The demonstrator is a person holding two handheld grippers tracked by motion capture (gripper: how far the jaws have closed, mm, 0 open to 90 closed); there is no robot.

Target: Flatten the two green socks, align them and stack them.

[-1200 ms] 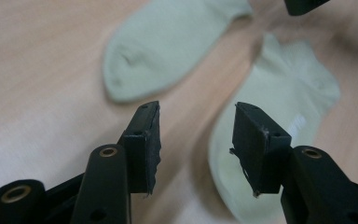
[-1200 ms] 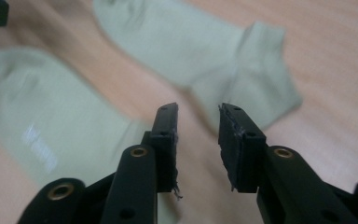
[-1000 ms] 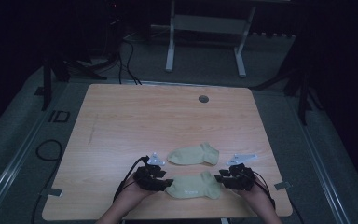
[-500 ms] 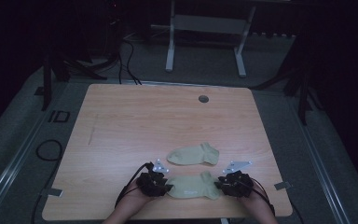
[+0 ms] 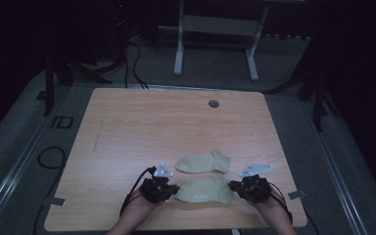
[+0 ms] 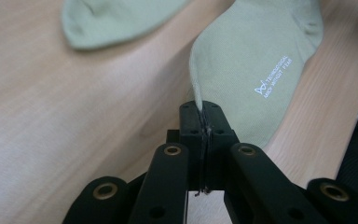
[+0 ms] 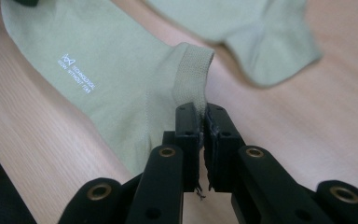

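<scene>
Because you pinch the near sock (image 5: 204, 190) at both ends, it stays stretched flat between your hands at the front edge of the table (image 5: 142, 122). Your left gripper (image 5: 169, 190) has its jaws pressed together on the toe end, and in the left gripper view you can see a thin bit of cloth caught right at the tips (image 6: 200, 109). Your right gripper (image 5: 236, 187) has its jaws squeezed on the ribbed cuff (image 7: 193, 77), which stands up a little where it is pulled. Holding 2 ends like this lets you lift or move the sock without it flopping. The small white writing (image 6: 274, 77) faces up. The second sock (image 5: 203, 161) lies flat just behind the first 1, close but maybe not touching. I think you hold the near sock so you can lay it on top of the other to make a pair.
</scene>
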